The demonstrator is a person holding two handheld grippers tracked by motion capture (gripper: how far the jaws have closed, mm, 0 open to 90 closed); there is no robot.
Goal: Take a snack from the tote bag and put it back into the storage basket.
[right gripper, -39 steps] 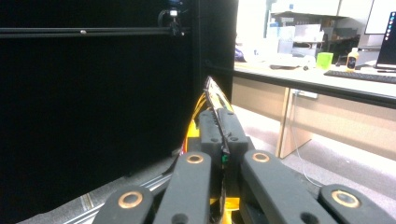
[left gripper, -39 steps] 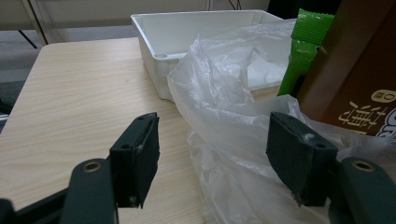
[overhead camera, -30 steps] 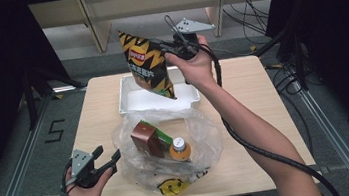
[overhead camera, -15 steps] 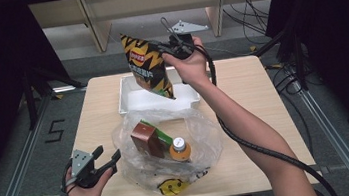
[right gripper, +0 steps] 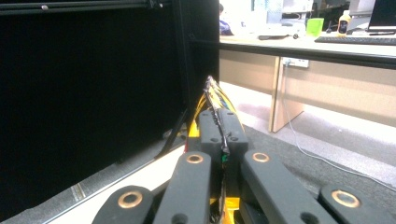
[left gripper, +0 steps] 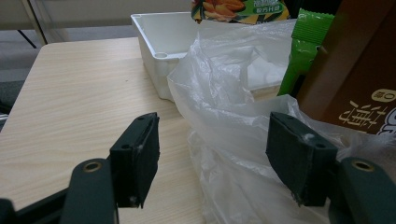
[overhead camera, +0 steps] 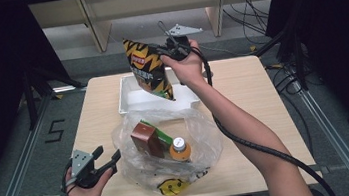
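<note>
Jaws of the right gripper (overhead camera: pixel 163 52), clamped on the chip bag's (overhead camera: pixel 149 69) top edge, have carried it lower over the white tray (overhead camera: pixel 130 99), ready for setting down, while the left gripper (overhead camera: pixel 108 160) waits wide beside the plastic bag (overhead camera: pixel 203 140).

High view: above the near table edge, facing forward and down, far. Left gripper view: close, low over the table (left gripper: pixel 70 93), facing the white tray (left gripper: pixel 163 32), shared with the high view (overhead camera: pixel 126 91). Right gripper view: close, level, facing outward.
</note>
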